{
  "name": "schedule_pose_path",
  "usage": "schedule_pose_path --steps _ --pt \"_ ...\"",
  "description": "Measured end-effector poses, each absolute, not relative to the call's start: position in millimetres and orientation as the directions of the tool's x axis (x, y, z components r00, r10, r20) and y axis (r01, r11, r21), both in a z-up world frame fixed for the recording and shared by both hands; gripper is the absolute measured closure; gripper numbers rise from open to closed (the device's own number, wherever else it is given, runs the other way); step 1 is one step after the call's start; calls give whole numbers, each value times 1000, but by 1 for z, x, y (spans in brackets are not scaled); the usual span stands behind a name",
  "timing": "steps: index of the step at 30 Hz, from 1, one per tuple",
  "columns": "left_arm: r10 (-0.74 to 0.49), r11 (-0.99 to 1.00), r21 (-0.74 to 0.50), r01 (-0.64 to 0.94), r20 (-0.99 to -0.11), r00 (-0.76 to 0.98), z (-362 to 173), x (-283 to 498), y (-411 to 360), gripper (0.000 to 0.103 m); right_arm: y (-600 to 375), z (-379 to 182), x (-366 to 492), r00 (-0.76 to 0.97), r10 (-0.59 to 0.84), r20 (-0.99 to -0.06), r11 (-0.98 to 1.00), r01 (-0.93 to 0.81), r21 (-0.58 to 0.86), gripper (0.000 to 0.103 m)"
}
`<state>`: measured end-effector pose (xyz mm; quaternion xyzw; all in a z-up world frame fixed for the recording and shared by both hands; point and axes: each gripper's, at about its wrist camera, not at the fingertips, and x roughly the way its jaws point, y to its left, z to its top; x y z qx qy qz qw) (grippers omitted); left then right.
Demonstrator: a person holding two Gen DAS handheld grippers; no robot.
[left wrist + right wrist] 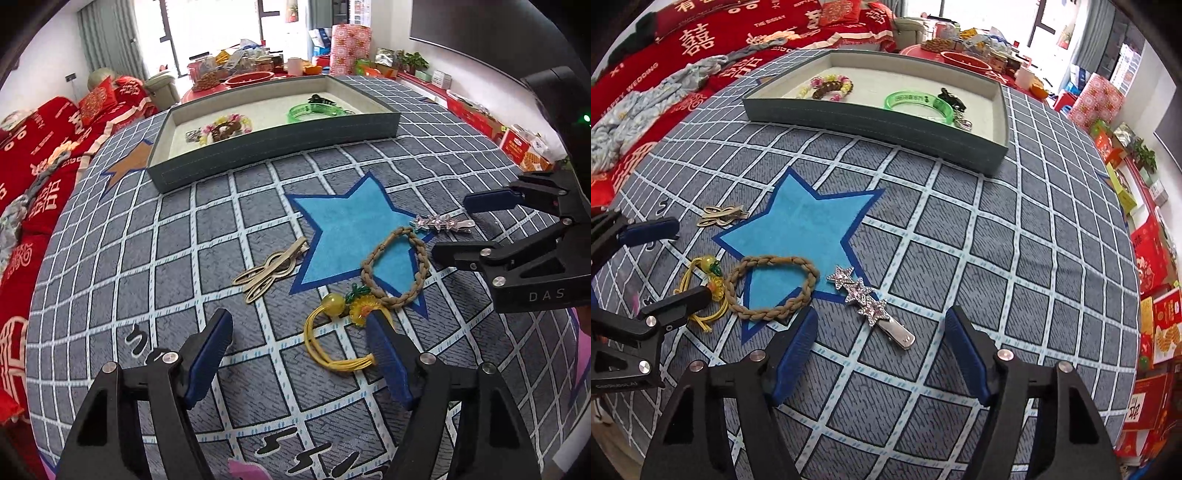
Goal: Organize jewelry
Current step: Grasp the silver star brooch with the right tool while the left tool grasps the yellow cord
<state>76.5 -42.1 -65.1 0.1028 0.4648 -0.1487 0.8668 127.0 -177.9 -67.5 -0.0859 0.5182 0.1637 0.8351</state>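
Observation:
On the grey checked cloth lies a yellow hair tie with a bead and flower charm, between the open fingers of my left gripper; its right pad stands close by the charm. Beside it lie a brown braided bracelet and a gold clip. A silver star hair clip sits between the open fingers of my right gripper, untouched. The right gripper also shows in the left wrist view, above the star clip. My left gripper is over the hair tie in the right wrist view.
A grey tray at the far side holds a green bangle, a flower bead bracelet and a black clip. A red-covered sofa lies left. Red boxes stack past the right edge.

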Motion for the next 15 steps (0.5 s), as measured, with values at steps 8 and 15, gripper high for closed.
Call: schedule_pose_path --steps 8,15 --pt "-223 896 18 443 -845 486 -66 78 -58 49 -180 -67 128 400 221 -889 927 -368 65 48" --pt "-249 888 -3 460 -843 477 -64 73 -57 87 -178 -64 123 405 211 -890 932 -359 57 84"
